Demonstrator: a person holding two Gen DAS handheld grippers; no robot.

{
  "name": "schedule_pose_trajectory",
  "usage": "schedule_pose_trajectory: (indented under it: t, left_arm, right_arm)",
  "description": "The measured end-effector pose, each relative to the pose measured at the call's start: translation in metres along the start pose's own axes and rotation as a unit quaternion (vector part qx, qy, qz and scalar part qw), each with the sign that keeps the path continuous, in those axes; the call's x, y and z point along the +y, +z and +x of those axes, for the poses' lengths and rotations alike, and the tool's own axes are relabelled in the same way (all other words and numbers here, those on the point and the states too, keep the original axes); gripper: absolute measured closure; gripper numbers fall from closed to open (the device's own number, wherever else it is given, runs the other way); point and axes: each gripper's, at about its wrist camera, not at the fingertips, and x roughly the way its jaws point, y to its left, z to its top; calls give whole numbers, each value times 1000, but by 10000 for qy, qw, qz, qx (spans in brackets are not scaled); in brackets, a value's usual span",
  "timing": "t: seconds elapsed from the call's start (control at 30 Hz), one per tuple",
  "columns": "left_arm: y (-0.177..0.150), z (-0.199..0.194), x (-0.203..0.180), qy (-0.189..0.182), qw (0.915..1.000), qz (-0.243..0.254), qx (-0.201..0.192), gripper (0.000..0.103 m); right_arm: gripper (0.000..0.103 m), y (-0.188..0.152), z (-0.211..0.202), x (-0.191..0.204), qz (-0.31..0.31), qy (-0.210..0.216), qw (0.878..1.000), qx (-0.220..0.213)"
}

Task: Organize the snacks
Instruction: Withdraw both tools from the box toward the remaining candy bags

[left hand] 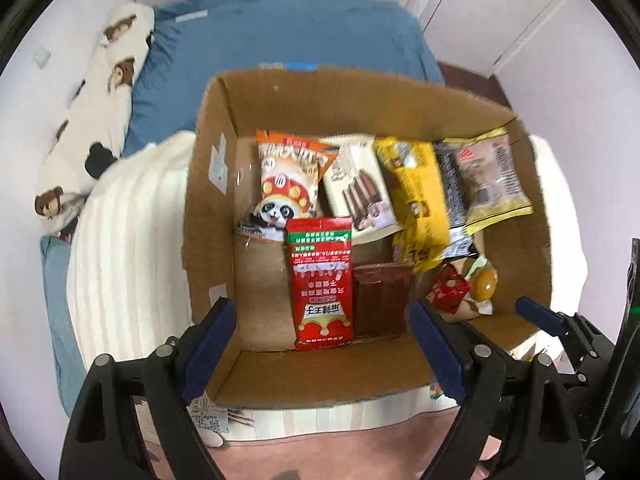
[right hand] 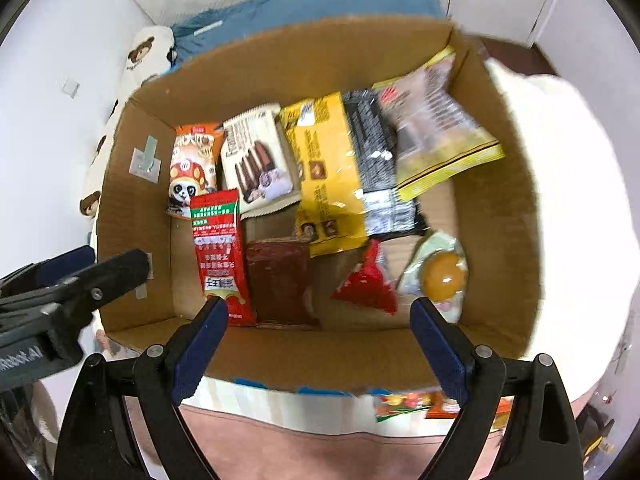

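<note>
Hidden or unclear: my left tool [left hand: 322,332] and right tool [right hand: 318,326] cut off the near rim of the open brown cardboard box [left hand: 280,96]. Print on most packets is smeared by blur. A few small packets [right hand: 404,402] outside the near wall, on the cream ribbed blanket [left hand: 128,240], are only partly in view.
Left tool: jaws spread wide, nothing between the blue pads, held over the near left part of the box.
Right tool: jaws likewise wide apart and empty, over the near middle of the box.
Red sachet: a long red foil sachet with white lettering [left hand: 323,284] lies flat on the box floor, left of centre, long axis running near to far.
Brown packet: a dark brown flat packet [left hand: 382,300] lies just right of the red sachet, same direction.
Far row: an orange panda-print bag [left hand: 288,172], a white wafer-stick packet [left hand: 358,184], a yellow bag [left hand: 416,200], a black-and-white packet [left hand: 452,188] and a clear yellow-edged bag [left hand: 494,176] lean along the far wall, overlapping, long axes near to far.
Near right: a small red crumpled packet [right hand: 370,282] and a clear pouch holding a yellow round thing [right hand: 442,274].
Surroundings: blue bedsheet [left hand: 280,32] beyond the box, bear-print pillow [left hand: 96,92] at far left.
</note>
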Motion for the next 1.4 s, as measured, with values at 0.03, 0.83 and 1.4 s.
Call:
schedule_pose_trajectory:
  t: [0.03, 0.83, 1.4]
  left_arm:
    - [-3, -6, -1, 37, 9999, 36, -115, 15]
    - [-139, -132, -33, 160, 9691, 255, -2449, 15]
    - [-188, 17, 2, 742, 9894, -601, -1092, 14]
  right_arm:
    - [9, -2, -5, 4, -48, -81, 9999, -120]
    - [9, -126, -133, 6, -58, 179, 9796, -1999]
    - [26, -138, 51, -69, 361, -15, 9981, -508]
